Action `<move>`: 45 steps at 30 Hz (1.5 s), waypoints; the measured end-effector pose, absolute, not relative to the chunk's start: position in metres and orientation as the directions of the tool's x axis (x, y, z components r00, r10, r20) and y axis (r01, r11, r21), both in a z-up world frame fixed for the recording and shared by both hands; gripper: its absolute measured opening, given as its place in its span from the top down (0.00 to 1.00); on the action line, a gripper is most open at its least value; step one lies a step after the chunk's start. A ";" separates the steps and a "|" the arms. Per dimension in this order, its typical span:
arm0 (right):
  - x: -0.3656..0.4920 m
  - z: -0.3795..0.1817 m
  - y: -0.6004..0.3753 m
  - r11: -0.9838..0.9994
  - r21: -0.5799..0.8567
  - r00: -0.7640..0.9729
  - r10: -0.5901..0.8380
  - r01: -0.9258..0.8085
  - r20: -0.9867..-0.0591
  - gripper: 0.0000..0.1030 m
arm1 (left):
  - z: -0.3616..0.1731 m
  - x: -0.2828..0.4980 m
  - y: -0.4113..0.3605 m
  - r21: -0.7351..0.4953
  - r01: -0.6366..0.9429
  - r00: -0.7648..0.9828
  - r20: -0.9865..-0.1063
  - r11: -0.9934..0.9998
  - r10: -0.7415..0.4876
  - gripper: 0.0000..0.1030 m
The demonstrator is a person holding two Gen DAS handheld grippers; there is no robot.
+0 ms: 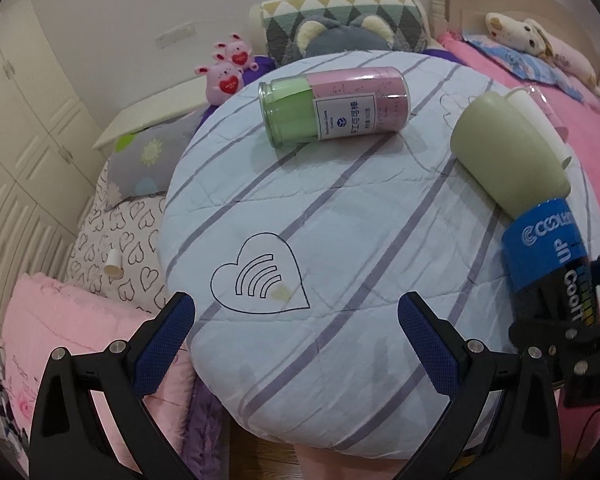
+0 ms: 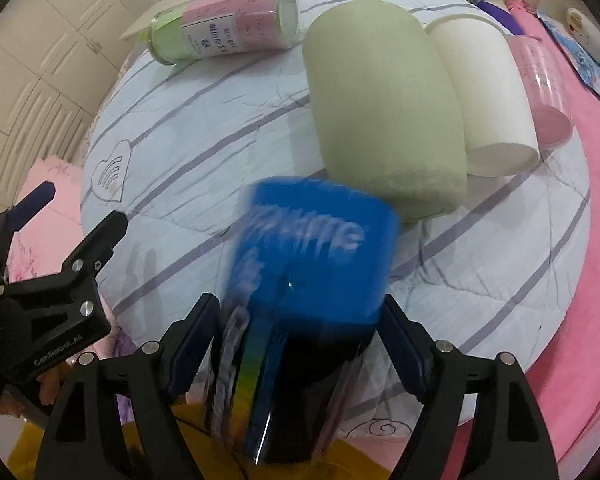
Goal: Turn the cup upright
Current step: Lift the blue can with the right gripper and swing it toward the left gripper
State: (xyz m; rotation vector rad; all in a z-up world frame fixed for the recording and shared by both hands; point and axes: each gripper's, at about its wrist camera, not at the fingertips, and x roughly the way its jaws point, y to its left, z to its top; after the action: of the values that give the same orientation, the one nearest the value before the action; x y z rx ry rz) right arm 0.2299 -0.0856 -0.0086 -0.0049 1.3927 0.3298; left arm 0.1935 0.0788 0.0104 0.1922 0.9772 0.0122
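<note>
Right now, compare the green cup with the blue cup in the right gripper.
The green cup is plain matte and lies free on the quilt; the blue cup is glossy, printed with lettering, and clamped in the right gripper. Both are tipped, not upright.

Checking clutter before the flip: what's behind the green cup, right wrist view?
Behind the green cup lies a white cup, touching it, then a clear pink cup. The green cup hides the white cup's near side; the blue cup covers the green cup's lower end.

A pink-and-green jar (image 1: 334, 106) is lying on its side on the striped quilt (image 1: 340, 240), pink plush toys (image 1: 226, 68) sitting behind
</note>
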 end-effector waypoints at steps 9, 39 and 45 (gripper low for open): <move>0.225 0.000 -0.091 0.948 0.196 0.148 0.237 -0.249 -0.960 0.22 | 0.018 0.185 0.070 0.167 0.069 0.570 -0.816 0.983 0.099 0.00; 0.181 0.017 -0.228 0.923 0.285 0.379 0.368 -0.259 -0.849 0.22 | 0.042 0.155 -0.025 0.077 0.042 0.596 -0.802 0.996 0.037 0.00; 0.183 0.002 -0.253 0.908 0.348 0.365 0.414 -0.234 -0.834 0.22 | 0.045 0.166 -0.061 0.111 0.080 0.594 -0.804 0.991 0.042 0.00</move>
State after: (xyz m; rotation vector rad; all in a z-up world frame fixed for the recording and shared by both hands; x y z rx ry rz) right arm 0.1835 -0.2527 0.0024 0.1815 1.1236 0.4190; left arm 0.1659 -0.0612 0.0446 0.1407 0.9357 -0.0220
